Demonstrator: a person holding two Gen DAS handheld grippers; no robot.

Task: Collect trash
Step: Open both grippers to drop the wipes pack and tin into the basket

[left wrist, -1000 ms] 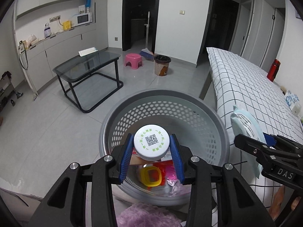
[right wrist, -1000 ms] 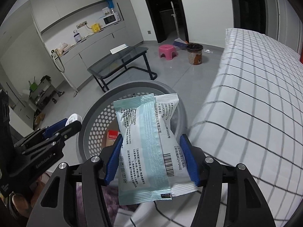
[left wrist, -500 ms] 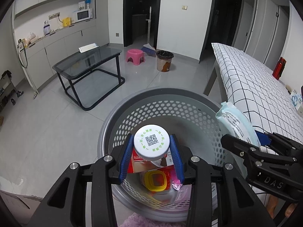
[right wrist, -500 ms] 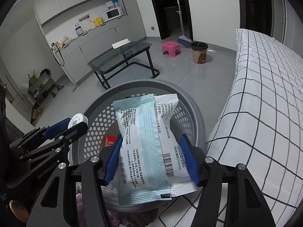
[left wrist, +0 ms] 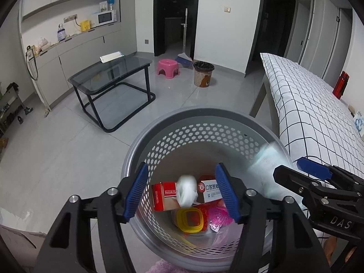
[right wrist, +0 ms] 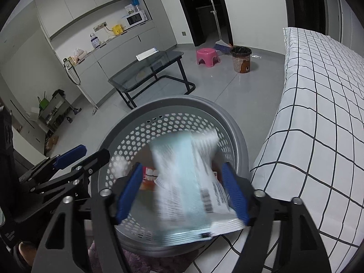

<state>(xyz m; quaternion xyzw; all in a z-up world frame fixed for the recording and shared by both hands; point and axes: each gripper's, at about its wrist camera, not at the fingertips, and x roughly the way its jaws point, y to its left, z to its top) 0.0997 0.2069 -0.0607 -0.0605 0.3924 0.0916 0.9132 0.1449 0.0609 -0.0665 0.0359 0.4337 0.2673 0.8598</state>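
A grey perforated basket (left wrist: 204, 122) stands on the floor below both grippers; it also shows in the right wrist view (right wrist: 173, 104). My left gripper (left wrist: 182, 191) is open above it. A white bottle (left wrist: 187, 193) falls blurred between its fingers into the basket. My right gripper (right wrist: 182, 195) is open over the basket rim. A pale blue and white packet (right wrist: 188, 182) slips blurred from between its fingers; it shows blurred in the left wrist view (left wrist: 266, 161). Red boxes (left wrist: 163, 193), a yellow lid (left wrist: 190, 219) and pink wrappers lie in the basket.
A bed with a white checked cover (left wrist: 314, 113) runs along the right. A glass-top black table (left wrist: 111, 72), a pink stool (left wrist: 168, 67), a small bin (left wrist: 203, 74) and a broom stand on the grey floor beyond. A purple rug (left wrist: 163, 267) lies near the basket.
Both grippers have opened over the basket. The white bottle has dropped from my left gripper and the packet is sliding out of my right gripper.
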